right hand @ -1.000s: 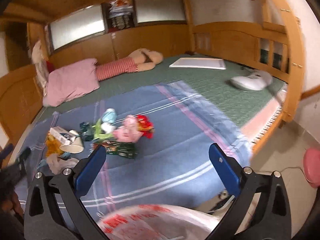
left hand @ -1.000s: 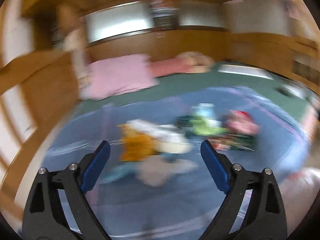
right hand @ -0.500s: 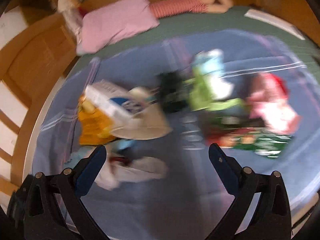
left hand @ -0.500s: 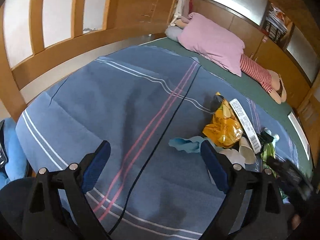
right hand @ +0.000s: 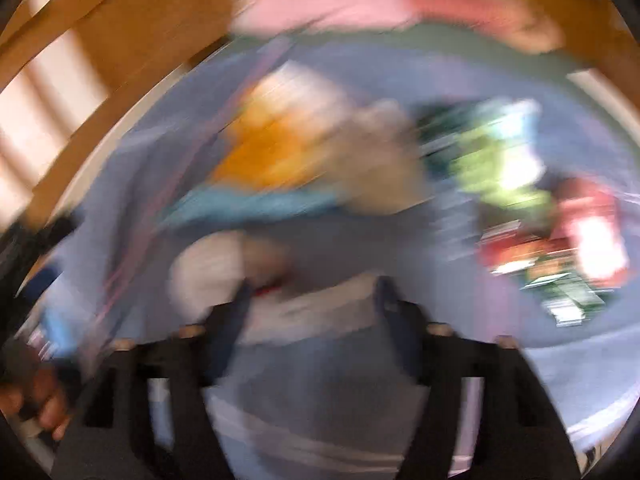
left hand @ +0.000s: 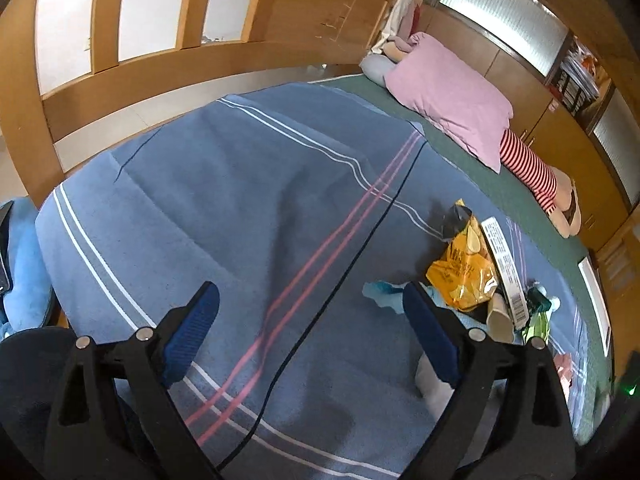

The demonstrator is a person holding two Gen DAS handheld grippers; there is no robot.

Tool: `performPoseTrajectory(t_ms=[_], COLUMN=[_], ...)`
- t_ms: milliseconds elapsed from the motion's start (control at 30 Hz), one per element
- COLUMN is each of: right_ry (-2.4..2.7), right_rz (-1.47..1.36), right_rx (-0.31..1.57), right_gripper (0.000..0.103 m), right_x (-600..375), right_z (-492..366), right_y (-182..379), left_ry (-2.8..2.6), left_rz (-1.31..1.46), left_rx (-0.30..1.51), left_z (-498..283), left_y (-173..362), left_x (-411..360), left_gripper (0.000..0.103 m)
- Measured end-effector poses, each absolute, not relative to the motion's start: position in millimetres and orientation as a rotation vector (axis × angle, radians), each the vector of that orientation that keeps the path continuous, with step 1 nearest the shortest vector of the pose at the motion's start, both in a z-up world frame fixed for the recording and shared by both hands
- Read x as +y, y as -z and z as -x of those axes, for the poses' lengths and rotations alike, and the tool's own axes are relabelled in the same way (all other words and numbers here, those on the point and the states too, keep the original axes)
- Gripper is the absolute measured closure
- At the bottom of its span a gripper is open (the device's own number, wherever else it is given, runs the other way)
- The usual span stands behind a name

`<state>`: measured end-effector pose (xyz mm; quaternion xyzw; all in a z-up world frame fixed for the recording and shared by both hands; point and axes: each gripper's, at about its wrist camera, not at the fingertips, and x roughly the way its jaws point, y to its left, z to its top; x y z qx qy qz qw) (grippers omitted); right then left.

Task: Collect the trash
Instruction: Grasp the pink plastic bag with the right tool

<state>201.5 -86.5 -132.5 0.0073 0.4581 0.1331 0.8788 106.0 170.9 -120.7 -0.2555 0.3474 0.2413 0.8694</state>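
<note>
Trash lies in a heap on a blue striped blanket (left hand: 248, 200): an orange snack bag (left hand: 464, 268), a paper cup (left hand: 500, 316), a long white carton (left hand: 504, 264), a light blue scrap (left hand: 380, 292) and green wrappers (left hand: 536, 324). My left gripper (left hand: 308, 324) is open and empty above bare blanket, left of the heap. The right wrist view is heavily blurred. My right gripper (right hand: 312, 300) is low over the blanket with its jaws narrowed around a crumpled white tissue (right hand: 304, 300); the orange bag (right hand: 272, 152) and cup (right hand: 380, 176) lie just beyond.
A pink pillow (left hand: 448, 92) and a striped plush toy (left hand: 536, 176) lie at the bed's head. Wooden bed rails (left hand: 168, 64) run along the left. A black cable (left hand: 352, 248) crosses the blanket. A dark chair (left hand: 32, 376) stands at lower left.
My right gripper has dropped closer to the heap and its jaws have narrowed around the white tissue. My left gripper has held nearly still, staying open.
</note>
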Motion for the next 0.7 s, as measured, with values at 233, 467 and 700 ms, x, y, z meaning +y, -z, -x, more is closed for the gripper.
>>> performPoseTrajectory(t_ms=[233, 467, 700], right_ry=[0.367, 0.264, 0.093], right_rz=[-0.238, -0.461, -0.498], right_rx=[0.877, 1.027, 1.028], right_gripper=[0.014, 0.037, 0.055], right_x=[-237.0, -284.4, -268.7], right_z=[-252.9, -266.8, -244.2], right_y=[138.8, 187.3, 188.2], left_ry=[-0.450, -0.406, -0.430], left_rz=[0.365, 0.280, 0.327], left_rx=[0.745, 0.771, 0.789], left_z=[-117.5, -126.1, -124.7], left_y=[117.8, 119.8, 124.1], left_x=[139.1, 120.5, 130.7], left_gripper=[0.008, 0.008, 0.008])
